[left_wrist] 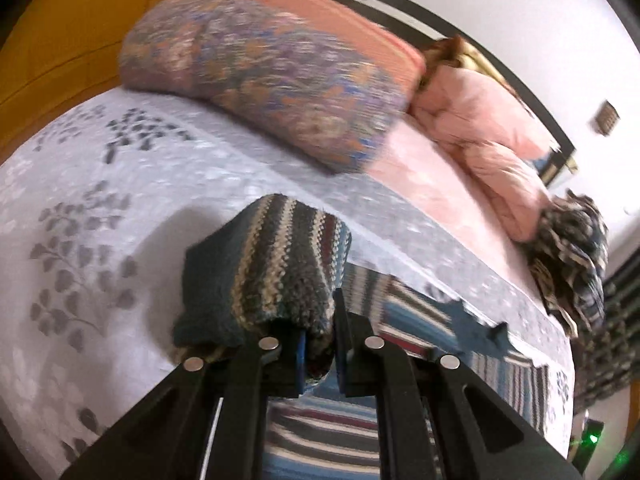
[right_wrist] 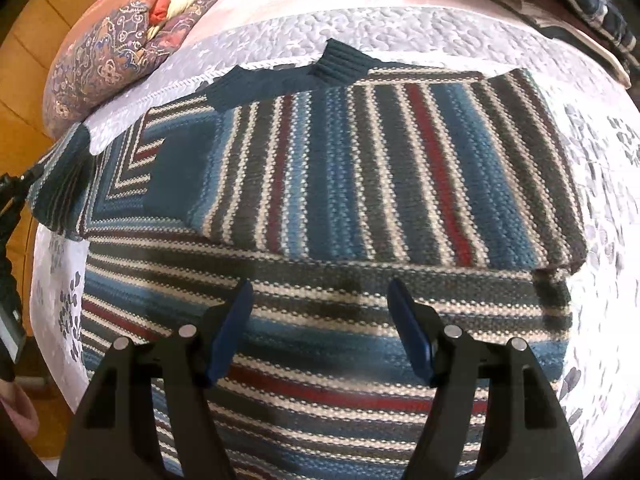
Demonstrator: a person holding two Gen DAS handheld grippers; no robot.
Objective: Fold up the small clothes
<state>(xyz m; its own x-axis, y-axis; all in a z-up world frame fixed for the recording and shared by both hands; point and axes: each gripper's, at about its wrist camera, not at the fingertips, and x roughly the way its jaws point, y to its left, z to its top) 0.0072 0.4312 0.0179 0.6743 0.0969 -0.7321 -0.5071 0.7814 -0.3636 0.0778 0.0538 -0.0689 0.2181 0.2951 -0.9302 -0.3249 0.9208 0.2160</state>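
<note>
A striped knit sweater (right_wrist: 360, 184) in blue, grey, cream and red lies spread on the bed, its right side folded over on top. My right gripper (right_wrist: 320, 320) hovers open just above its lower part, with nothing between the blue pads. In the left wrist view my left gripper (left_wrist: 320, 360) is shut on a bunched sleeve end of the sweater (left_wrist: 264, 272), lifted off the bedspread. More of the sweater (left_wrist: 400, 320) trails to the right below it. At the right view's left edge, the sleeve cuff (right_wrist: 60, 184) meets the left gripper's black frame.
The bed has a white quilted bedspread (left_wrist: 100, 200) with grey leaf prints. A floral pillow (left_wrist: 264, 76) and a pink duvet (left_wrist: 480, 128) lie behind it. A pile of other clothes (left_wrist: 572, 256) sits near the bed's far corner. Wooden floor (right_wrist: 24, 72) shows at left.
</note>
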